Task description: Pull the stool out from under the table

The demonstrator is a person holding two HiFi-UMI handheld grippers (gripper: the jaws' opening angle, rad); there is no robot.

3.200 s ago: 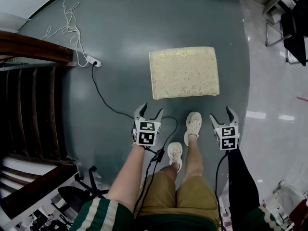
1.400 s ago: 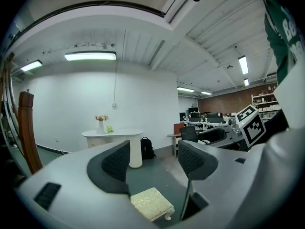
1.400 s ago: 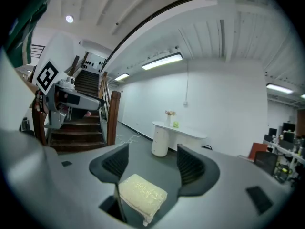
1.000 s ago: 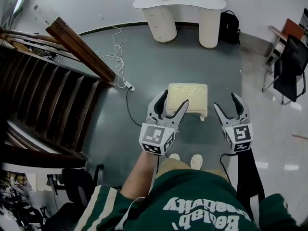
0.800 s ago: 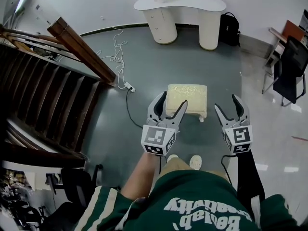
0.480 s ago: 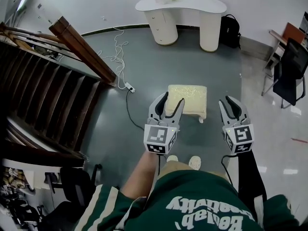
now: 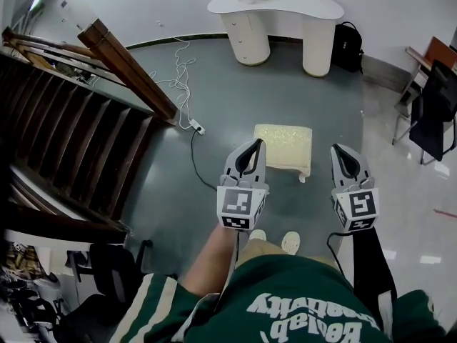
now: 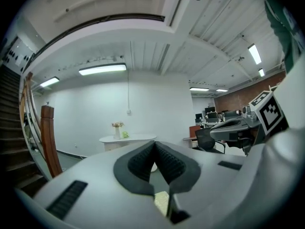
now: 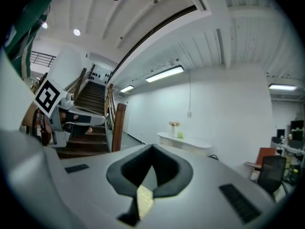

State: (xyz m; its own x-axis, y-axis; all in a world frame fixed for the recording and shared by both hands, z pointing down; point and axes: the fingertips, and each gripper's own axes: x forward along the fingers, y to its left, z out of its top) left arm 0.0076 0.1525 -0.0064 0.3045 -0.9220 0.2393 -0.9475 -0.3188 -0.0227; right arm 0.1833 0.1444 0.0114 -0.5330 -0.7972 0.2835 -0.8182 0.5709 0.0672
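- Two grippers, mine from afar, hang side by side above the floor. The left gripper and the right gripper have just closed their jaws, pad to pad, with nothing between them.
- The stool stands on open floor in the middle of the scene, well clear of the table at the far wall. In the head view it lies between my two grippers and just beyond their tips.
- Its top is a padded rectangle in pale cream-gold cloth with a fine pattern. One short pale leg shows at its near right corner.
- In each gripper view a sliver of that cream cloth shows below the closed tips.
- The table is white and smooth, with a curved kidney-shaped top on two rounded pedestals. A black bag sits by the right one.
- The floor is matt grey-green around the stool and turns to glossy pale tile at the right.
- A dark wooden staircase closes the left side, and a power strip with white and black cables lies near its foot, left of the stool.
- A black chair stands at the right edge, well apart from the stool.
- Bare floor lies on all four sides of the stool.
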